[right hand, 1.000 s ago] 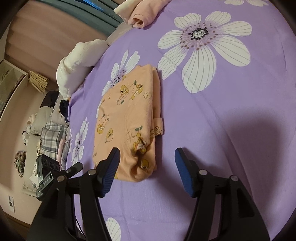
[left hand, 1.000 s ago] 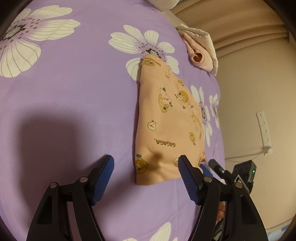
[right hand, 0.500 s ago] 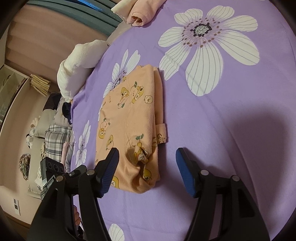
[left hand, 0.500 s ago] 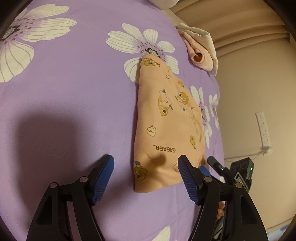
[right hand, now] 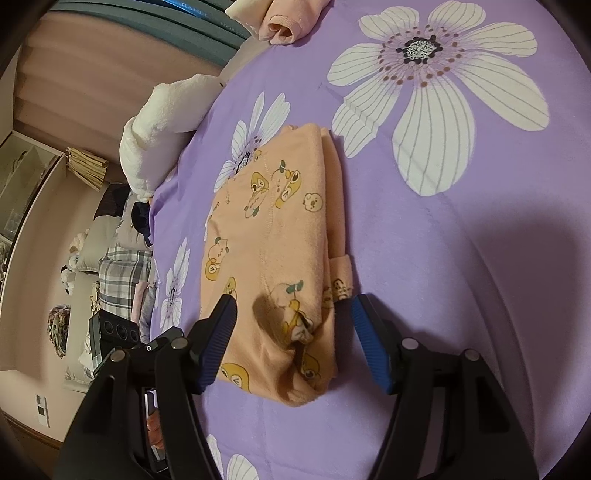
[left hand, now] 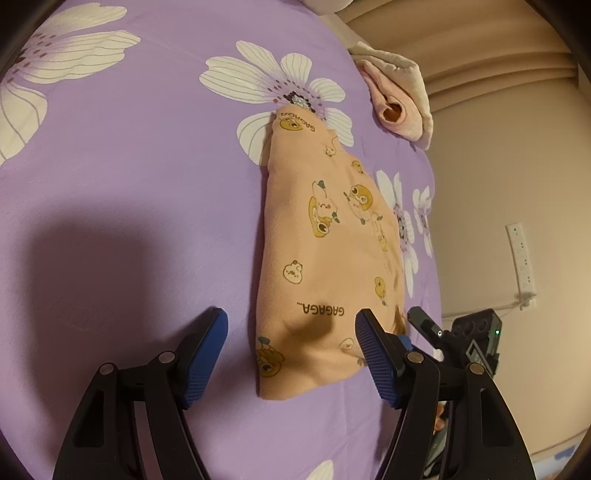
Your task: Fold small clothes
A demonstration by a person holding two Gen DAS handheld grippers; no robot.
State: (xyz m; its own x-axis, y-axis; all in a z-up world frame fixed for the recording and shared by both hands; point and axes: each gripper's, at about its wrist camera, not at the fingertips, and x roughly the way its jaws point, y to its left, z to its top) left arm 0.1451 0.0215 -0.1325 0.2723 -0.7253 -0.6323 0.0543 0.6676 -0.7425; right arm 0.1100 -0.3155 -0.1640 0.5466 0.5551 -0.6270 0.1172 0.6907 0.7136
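Left wrist view: the left tool stands open, blue pads wide apart, nothing pinched. The folded peach garment (cartoon print, "GAGAGA" lettering) lies flat on the purple flowered bedspread. Its near end sits ahead of the gap between the fingers, closer to the right-side finger, whose pad overlaps the cloth's near corner in the picture; contact cannot be told. The left-side finger is over bare bedspread, apart from the garment. The cloth runs away from the tool, narrowing toward its far end. Farther ahead and to the right, a rolled pink garment rests at the bed edge. Just beyond the right-side finger, part of the other tool shows.

Right wrist view: the right tool is open too, jaws parted on either side of the garment's near end, not pressing it. The fabric bunches slightly between the pads (a small fold stands up). A cuff sticks out of the fold just ahead of the right-side finger. Ahead and to the left, a white fleecy item lies at the bed edge; far ahead, the rolled pink garment.
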